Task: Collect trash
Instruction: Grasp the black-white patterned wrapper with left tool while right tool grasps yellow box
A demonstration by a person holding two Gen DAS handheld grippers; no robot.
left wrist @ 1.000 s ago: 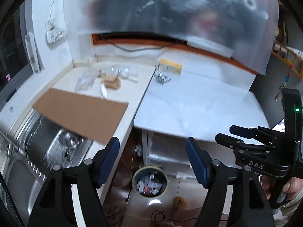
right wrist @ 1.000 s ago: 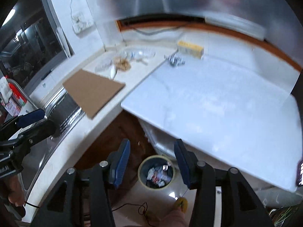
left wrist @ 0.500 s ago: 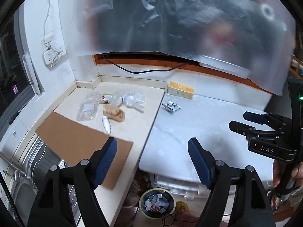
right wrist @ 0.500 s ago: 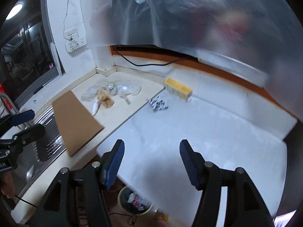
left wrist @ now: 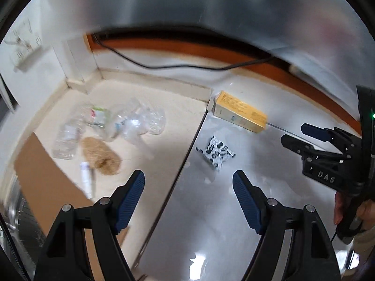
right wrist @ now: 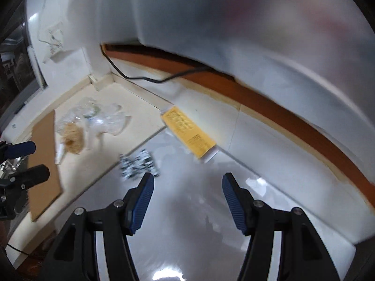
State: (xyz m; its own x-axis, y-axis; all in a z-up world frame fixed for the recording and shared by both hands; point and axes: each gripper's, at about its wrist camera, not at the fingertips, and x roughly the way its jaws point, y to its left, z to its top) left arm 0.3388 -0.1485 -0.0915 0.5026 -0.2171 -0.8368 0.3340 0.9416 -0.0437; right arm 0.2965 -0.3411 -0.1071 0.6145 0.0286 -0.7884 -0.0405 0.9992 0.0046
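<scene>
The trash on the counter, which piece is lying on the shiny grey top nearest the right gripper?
The black-and-white patterned wrapper, just beyond the right gripper; the yellow box lies farther back by the wall.

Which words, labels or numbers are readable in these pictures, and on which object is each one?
"DAS": on the right gripper, seen from the left wrist.
Yellow box: printed text, too blurred to read.
Black-and-white wrapper: pattern only, nothing legible.
Plastic bottles: a label, unreadable.

The right gripper body bears the white letters "DAS".
</scene>
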